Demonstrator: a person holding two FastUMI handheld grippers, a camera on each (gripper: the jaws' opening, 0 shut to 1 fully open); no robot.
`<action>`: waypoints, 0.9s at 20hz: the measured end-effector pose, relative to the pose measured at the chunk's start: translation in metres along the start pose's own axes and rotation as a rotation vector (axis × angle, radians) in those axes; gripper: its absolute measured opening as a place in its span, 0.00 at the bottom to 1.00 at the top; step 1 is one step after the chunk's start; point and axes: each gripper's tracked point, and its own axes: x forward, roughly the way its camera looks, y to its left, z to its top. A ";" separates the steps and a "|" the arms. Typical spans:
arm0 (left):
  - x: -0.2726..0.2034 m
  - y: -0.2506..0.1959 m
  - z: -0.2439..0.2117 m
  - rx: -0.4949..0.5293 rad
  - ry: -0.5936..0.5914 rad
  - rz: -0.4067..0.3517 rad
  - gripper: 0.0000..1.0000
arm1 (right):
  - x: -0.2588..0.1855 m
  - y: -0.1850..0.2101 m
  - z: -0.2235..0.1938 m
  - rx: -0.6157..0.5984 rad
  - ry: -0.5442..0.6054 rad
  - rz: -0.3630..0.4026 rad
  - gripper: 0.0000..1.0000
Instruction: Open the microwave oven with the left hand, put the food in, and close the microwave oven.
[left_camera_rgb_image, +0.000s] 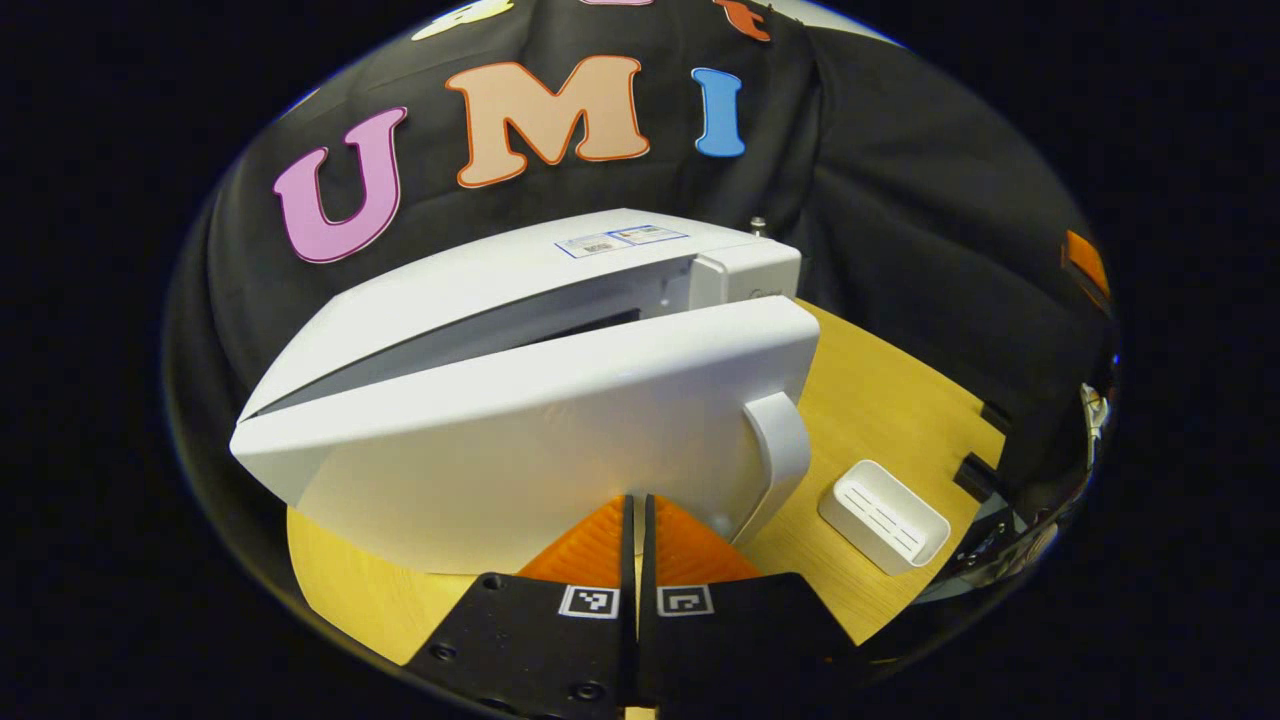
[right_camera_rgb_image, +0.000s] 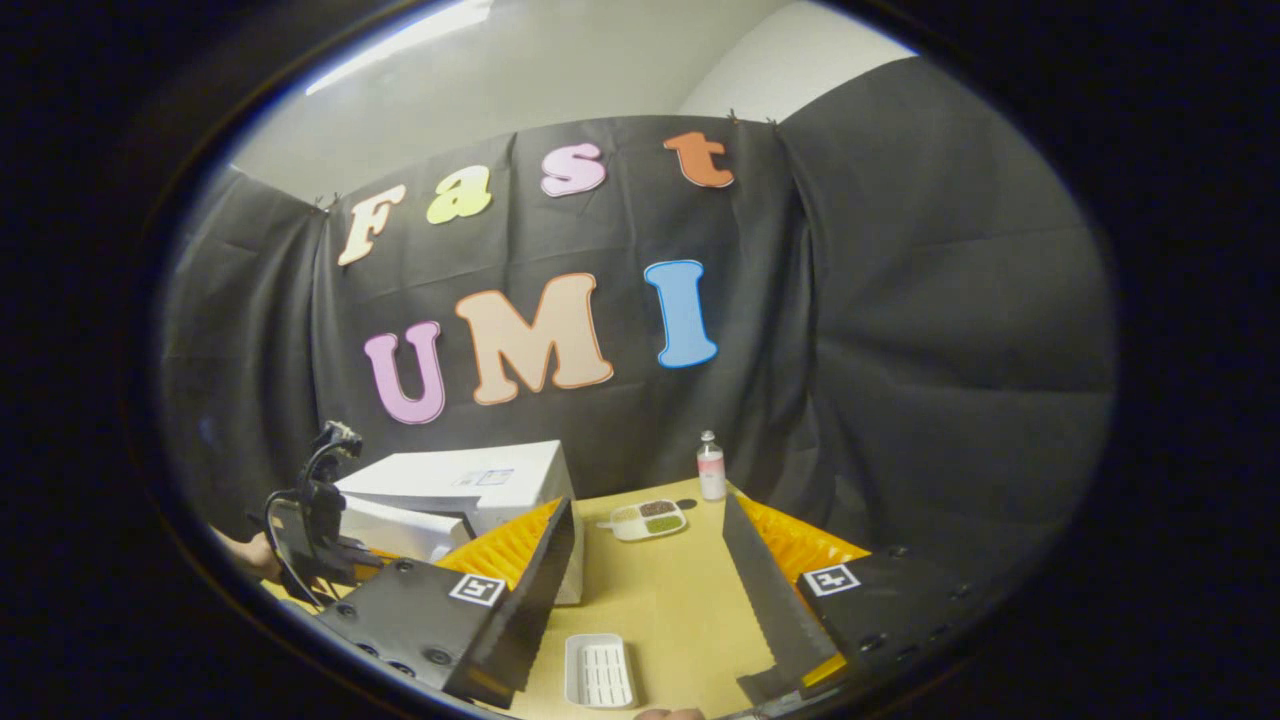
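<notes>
My left gripper has its fingers pressed nearly together with nothing between them, sitting just in front of the white, boxy microwave oven on the light wooden tabletop. The oven's smooth white door stands partly ajar, hinged on the far left, with a dark gap along its top edge. Its curved white bar handle juts from the free edge, just right of my fingertips.

I judge the door stiff and light on its hinge, but its glossy plastic looks slippery; hooking a finger behind the handle or the free edge should swing it wider better than pinching the flat face.

My right gripper hangs well back with fingers spread wide and empty. Below it lies a small white rectangular slotted tray, empty as far as I can tell. Farther off, a white divided dish of food rests beside a small clear bottle with a pink label. The dish looks rigid and light; I would grip its rim and keep it level.
</notes>
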 end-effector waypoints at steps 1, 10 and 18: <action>0.002 0.004 0.004 0.021 -0.007 0.030 0.00 | 0.001 0.001 0.000 -0.007 0.002 0.003 0.92; 0.031 0.005 0.028 0.027 -0.048 0.088 0.00 | 0.006 0.001 -0.006 -0.007 0.017 -0.002 0.82; 0.048 0.006 0.025 -0.121 -0.052 0.062 0.00 | 0.013 0.002 -0.003 -0.003 0.029 0.007 0.92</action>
